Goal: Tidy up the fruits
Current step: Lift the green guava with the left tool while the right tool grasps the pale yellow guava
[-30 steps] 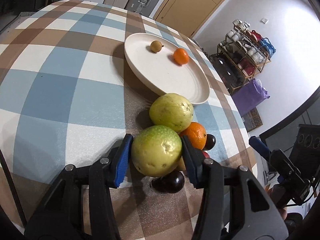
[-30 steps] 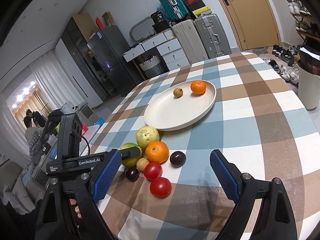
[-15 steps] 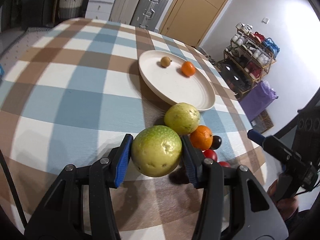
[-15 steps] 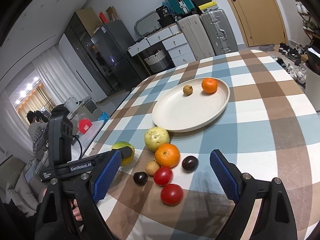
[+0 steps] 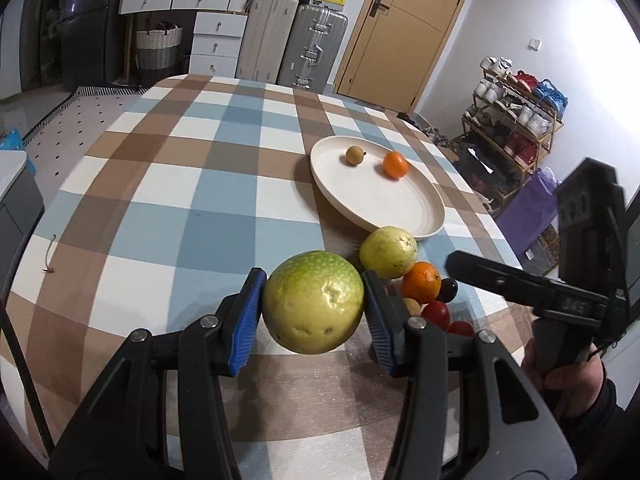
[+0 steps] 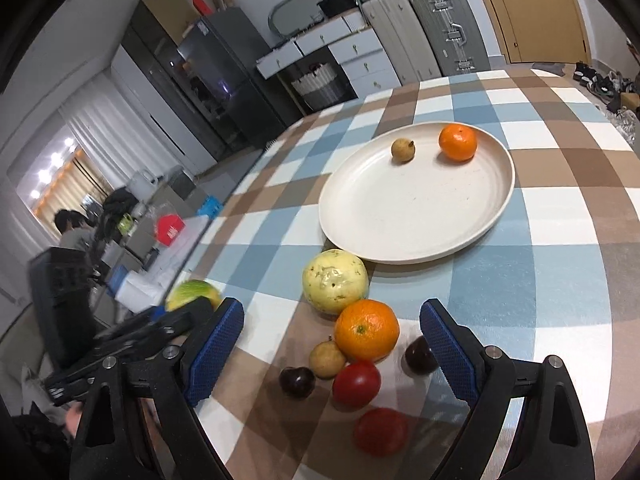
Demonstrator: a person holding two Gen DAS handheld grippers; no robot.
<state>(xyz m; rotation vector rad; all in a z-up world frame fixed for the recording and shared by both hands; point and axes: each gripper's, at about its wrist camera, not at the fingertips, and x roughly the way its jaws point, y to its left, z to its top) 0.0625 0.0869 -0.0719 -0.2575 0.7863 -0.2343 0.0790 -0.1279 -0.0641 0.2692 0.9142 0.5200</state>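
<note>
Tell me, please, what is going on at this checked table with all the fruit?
A person is sorting fruit with two handheld grippers. The left gripper is shut on a green guava, held above the table. The right gripper is open over the remaining pile beside the orange. The plate holds a small orange and a small brown fruit.

Even indoor light, soft shadows under fruit, strong fisheye bending with dark corners, motion blur at left.

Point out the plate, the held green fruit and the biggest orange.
plate (image 6: 416, 216), right wrist view, bare middle of its surface.
green fruit (image 5: 314, 302), left wrist view, centre of its skin.
orange (image 6: 366, 330), right wrist view, centre of its peel.
</note>
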